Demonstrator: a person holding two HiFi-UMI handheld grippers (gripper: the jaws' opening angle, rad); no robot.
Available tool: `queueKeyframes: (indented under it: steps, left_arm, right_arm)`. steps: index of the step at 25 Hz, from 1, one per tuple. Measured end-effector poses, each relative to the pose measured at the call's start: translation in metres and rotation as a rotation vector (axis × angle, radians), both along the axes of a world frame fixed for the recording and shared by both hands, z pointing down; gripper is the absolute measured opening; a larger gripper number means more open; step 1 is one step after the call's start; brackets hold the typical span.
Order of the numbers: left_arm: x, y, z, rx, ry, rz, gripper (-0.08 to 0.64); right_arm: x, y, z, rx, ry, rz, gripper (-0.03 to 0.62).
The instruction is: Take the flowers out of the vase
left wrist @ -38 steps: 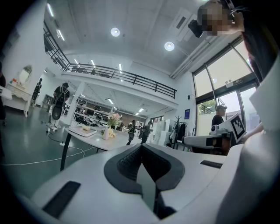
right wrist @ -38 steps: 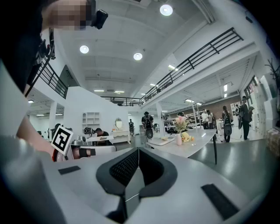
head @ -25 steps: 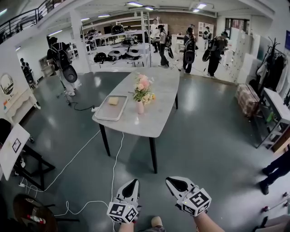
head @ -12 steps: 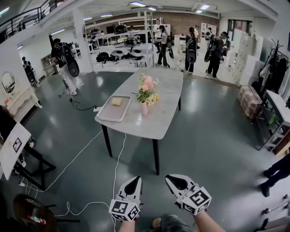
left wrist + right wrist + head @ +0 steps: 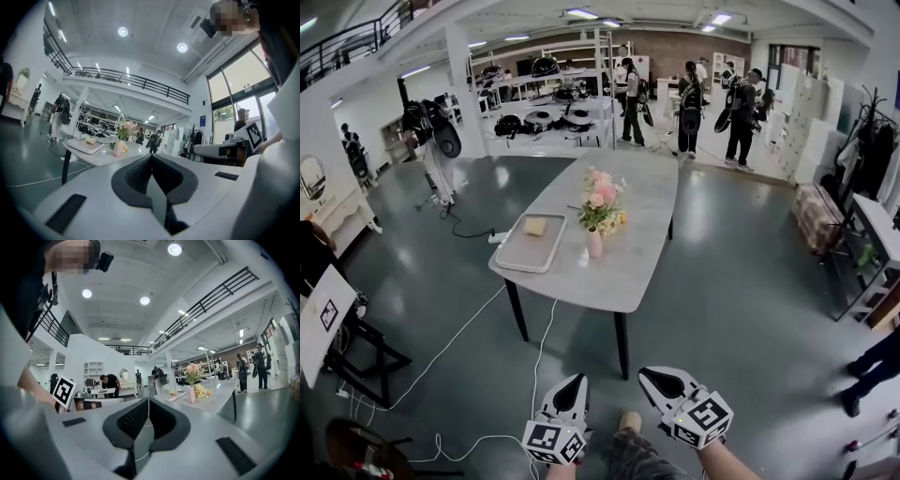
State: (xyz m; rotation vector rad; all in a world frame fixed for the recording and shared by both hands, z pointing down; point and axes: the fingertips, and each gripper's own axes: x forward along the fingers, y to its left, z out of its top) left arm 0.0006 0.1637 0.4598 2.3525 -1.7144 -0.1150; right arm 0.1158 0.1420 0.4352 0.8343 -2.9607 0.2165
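Both tongs are closed on nothing. The left tongs (image 5: 572, 386) and the right tongs (image 5: 661, 381), pale grey with black ribbed pads, are held level side by side, jaws pressed together with no thing between them. None of the task is done, I judge: the approach, the grip and the lift out are all left.

Well ahead of both tips, across dark grey polished floor (image 5: 722, 309), stands the long pale grey table on black legs (image 5: 623, 277). On it, ahead and left of the left tongs, lies a flat grey rectangular tray (image 5: 517, 258).

Just right of the tray stands the small narrow pink vase (image 5: 594, 244), upright, ahead and between the two tongs. The bunch of pink and cream flowers with green leaves (image 5: 600, 192) sits in it, spreading wider than the vase. Yellow blooms hang low at its right; I cannot tell whether they touch the tabletop.
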Motion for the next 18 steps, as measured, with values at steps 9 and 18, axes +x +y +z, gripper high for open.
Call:
queueKeyframes:
  steps: [9, 18]
  left_arm:
    - [-0.022, -0.092, 0.010, -0.015, 0.002, 0.011, 0.014]
    - [-0.038, -0.161, 0.022, -0.045, 0.011, 0.022, 0.014]
  right_arm:
    - [-0.024, -0.090, 0.011, -0.027, -0.003, -0.003, 0.025]
    - [-0.042, -0.160, 0.026, -0.075, -0.007, 0.005, 0.025]
